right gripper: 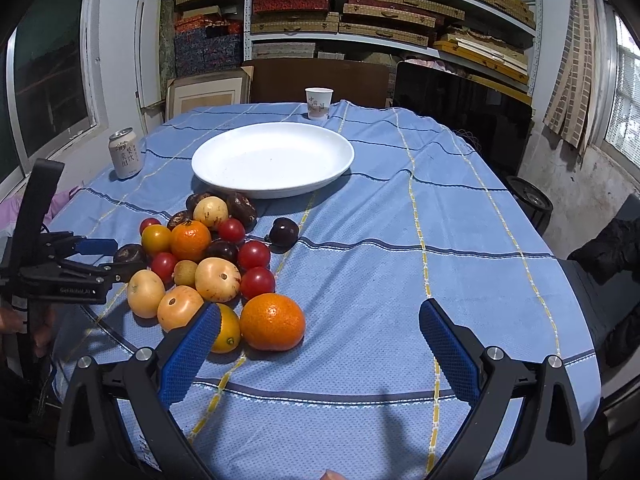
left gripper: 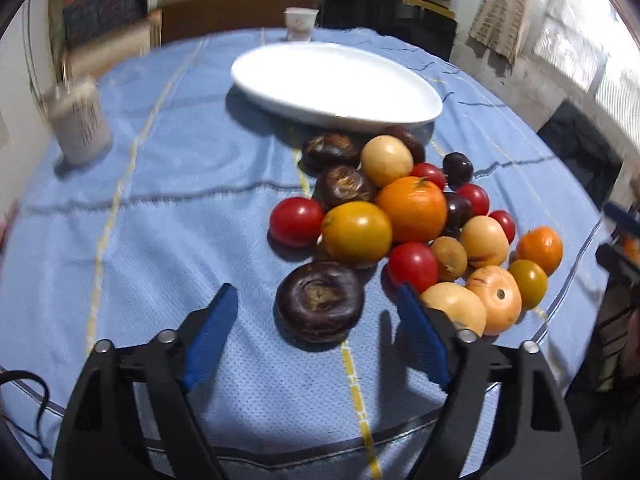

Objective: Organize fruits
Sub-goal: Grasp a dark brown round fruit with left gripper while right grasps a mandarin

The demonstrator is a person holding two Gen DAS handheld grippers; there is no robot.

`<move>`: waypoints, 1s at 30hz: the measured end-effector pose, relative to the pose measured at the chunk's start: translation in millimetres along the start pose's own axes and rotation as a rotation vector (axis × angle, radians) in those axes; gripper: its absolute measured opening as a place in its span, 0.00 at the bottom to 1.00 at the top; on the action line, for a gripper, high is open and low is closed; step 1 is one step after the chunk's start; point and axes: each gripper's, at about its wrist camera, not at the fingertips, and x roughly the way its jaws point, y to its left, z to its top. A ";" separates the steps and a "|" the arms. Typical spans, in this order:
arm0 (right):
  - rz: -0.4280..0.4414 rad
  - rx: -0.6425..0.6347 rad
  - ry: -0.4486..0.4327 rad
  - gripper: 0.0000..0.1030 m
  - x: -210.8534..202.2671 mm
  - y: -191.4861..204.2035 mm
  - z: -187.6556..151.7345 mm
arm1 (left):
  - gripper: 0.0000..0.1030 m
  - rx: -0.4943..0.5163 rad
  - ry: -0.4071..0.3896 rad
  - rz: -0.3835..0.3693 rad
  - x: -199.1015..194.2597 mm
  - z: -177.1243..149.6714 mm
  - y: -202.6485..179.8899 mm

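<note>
your left gripper hangs over the near edge of the fruit pile, its fingers spread and empty, with the dark flat fruit lying on the cloth between and just ahead of the blue pads, untouched by either. to take it cleanly, centre the pads on its two sides and lower until they flank its widest part before you close; the right-hand pad sits just beside a pale fruit, so stay clear of it or you will nudge the pile. your right gripper is also spread and holds nothing, over bare blue tablecloth, with an orange just beside its left pad. the white plate, the likely destination, stands empty beyond the pile, with dark fruits touching or nearly touching its near rim. a can and a paper cup stand well apart and block nothing.
</note>
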 end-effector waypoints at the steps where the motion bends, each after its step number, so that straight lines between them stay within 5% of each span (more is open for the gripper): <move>1: 0.000 -0.001 0.001 0.97 0.3 -0.3 -0.4 | 0.77 -0.002 -0.008 -0.009 -0.9 -1.0 1.1; 3: -0.001 0.001 0.002 0.97 1.3 -1.2 0.2 | 0.64 0.024 -0.021 0.000 -3.2 -3.5 -4.8; 4: 0.000 0.005 0.003 0.97 2.0 -2.6 0.1 | 0.43 0.031 -0.019 -0.002 -3.2 -4.4 -6.3; 5: -0.001 0.006 0.005 0.97 2.7 -3.4 0.0 | 0.41 0.041 -0.019 0.018 -2.6 -5.0 -7.4; 13: 0.036 -0.046 0.042 0.96 12.5 0.7 -6.1 | 0.41 -0.019 -0.112 0.015 -34.4 -11.9 -3.3; 15: 0.054 -0.060 0.056 0.89 16.9 5.0 -6.6 | 0.41 -0.007 -0.132 0.023 -45.1 -11.5 -7.3; 23: 0.156 0.033 0.134 0.83 50.4 3.5 -2.8 | 0.41 0.022 -0.116 0.041 -42.9 -15.0 -20.2; 25: 0.229 0.095 0.156 0.76 56.3 -4.6 -3.7 | 0.41 0.020 -0.113 0.042 -40.9 -15.5 -20.5; 27: 0.329 0.146 0.178 0.52 59.1 -10.3 -5.1 | 0.42 0.019 -0.116 0.043 -41.2 -15.5 -20.0; 30: 0.323 0.134 0.169 0.43 56.2 -8.5 -6.8 | 0.42 0.017 -0.121 0.045 -42.1 -15.6 -19.2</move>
